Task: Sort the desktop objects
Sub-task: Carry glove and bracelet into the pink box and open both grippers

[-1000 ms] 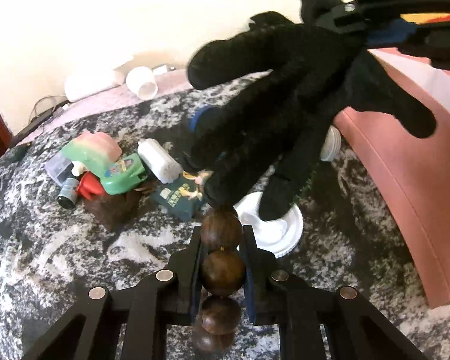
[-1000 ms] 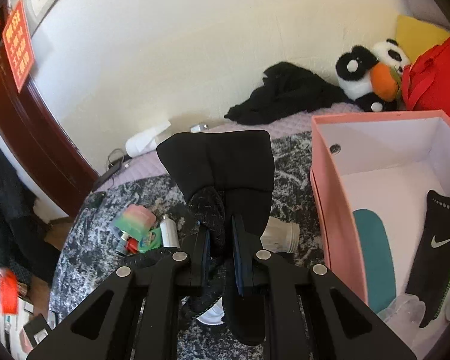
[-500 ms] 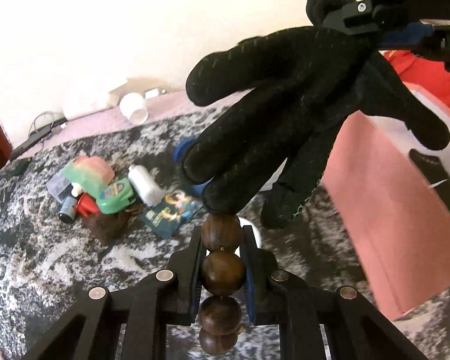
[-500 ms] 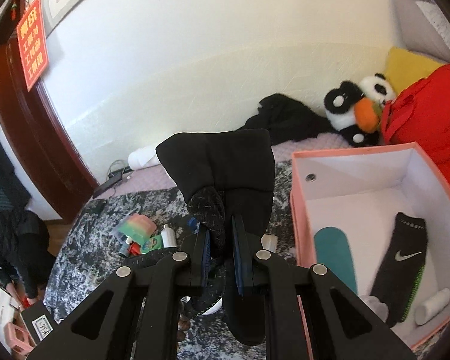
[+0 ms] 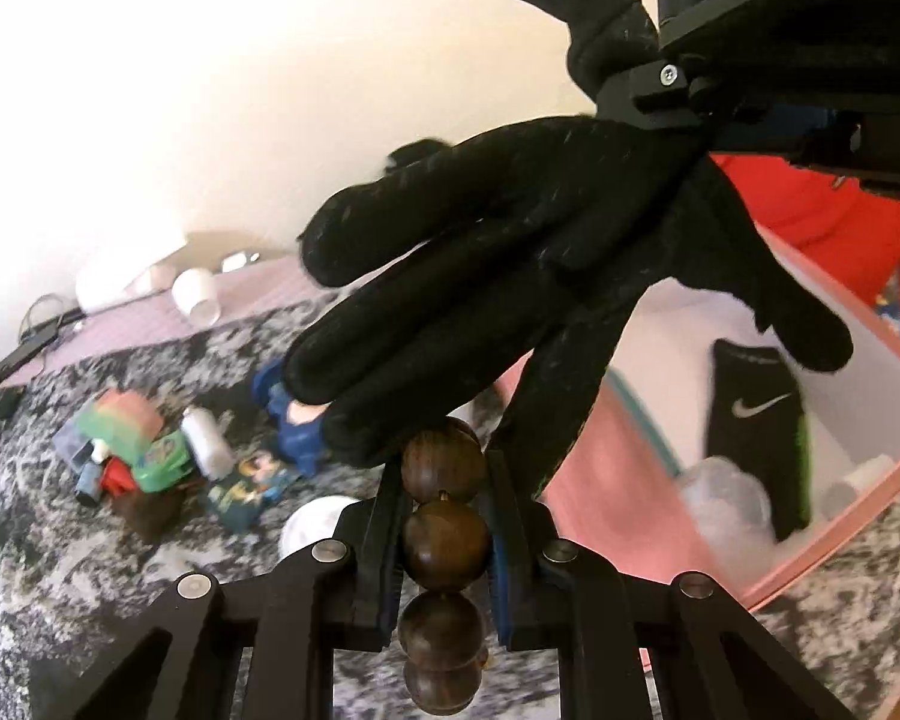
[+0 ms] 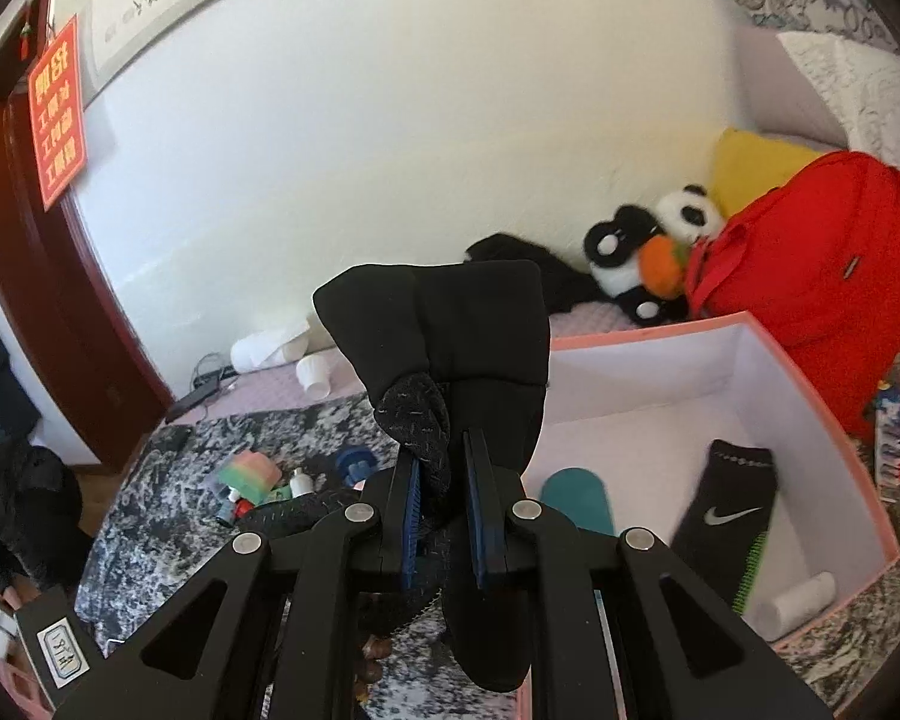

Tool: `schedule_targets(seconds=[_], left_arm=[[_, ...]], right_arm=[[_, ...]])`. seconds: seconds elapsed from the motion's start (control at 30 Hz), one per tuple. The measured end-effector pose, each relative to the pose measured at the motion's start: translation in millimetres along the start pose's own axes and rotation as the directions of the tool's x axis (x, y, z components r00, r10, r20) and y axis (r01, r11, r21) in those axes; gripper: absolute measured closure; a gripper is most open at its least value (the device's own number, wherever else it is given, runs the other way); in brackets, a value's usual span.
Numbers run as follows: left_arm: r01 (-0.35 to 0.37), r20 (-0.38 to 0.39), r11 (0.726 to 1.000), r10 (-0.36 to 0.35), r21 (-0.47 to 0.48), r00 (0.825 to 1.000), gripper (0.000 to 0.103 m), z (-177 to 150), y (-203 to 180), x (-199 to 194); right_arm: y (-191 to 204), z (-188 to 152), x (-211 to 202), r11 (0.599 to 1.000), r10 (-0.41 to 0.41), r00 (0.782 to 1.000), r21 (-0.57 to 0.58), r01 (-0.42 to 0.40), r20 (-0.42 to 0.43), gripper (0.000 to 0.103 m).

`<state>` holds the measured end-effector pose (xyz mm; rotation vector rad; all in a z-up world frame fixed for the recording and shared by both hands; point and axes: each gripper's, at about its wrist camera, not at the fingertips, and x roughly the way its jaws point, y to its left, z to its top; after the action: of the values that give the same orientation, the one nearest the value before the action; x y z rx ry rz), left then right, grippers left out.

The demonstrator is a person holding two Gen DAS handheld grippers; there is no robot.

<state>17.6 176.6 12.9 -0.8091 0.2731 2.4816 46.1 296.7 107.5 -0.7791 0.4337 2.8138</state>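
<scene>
My left gripper (image 5: 445,474) is shut on a string of brown wooden beads (image 5: 445,531) and holds it above the table. My right gripper (image 6: 441,480) is shut on a black glove (image 6: 450,354); the glove also hangs in the left wrist view (image 5: 510,294), just above the beads. A pink box with a white inside (image 6: 822,420) stands to the right. It holds a black sock (image 6: 726,516), a teal insole (image 6: 576,504), a white roll (image 6: 801,600) and a clear plastic piece (image 5: 726,498).
A pile of small items lies at the left on the marbled cloth (image 5: 42,540): a striped soap-like block (image 5: 120,417), a green case (image 5: 162,459), a white bottle (image 5: 207,441), a card (image 5: 243,489), a blue object (image 5: 294,426). A red backpack (image 6: 822,276) and panda toy (image 6: 648,258) sit behind the box.
Both grippers have risen and moved right toward the pink box, carrying the glove and the beads. The inside of the box now shows in the left wrist view.
</scene>
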Motion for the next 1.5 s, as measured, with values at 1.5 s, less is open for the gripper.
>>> schedule_targets(seconds=[1.5], left_arm=[[0.258,0.001,0.964,-0.258,-0.058,0.966,0.086,28,-132,31]], right_arm=[[-210,-42,-43,0.885,-0.409,0.913,0.246,0.395,0.004,0.088]])
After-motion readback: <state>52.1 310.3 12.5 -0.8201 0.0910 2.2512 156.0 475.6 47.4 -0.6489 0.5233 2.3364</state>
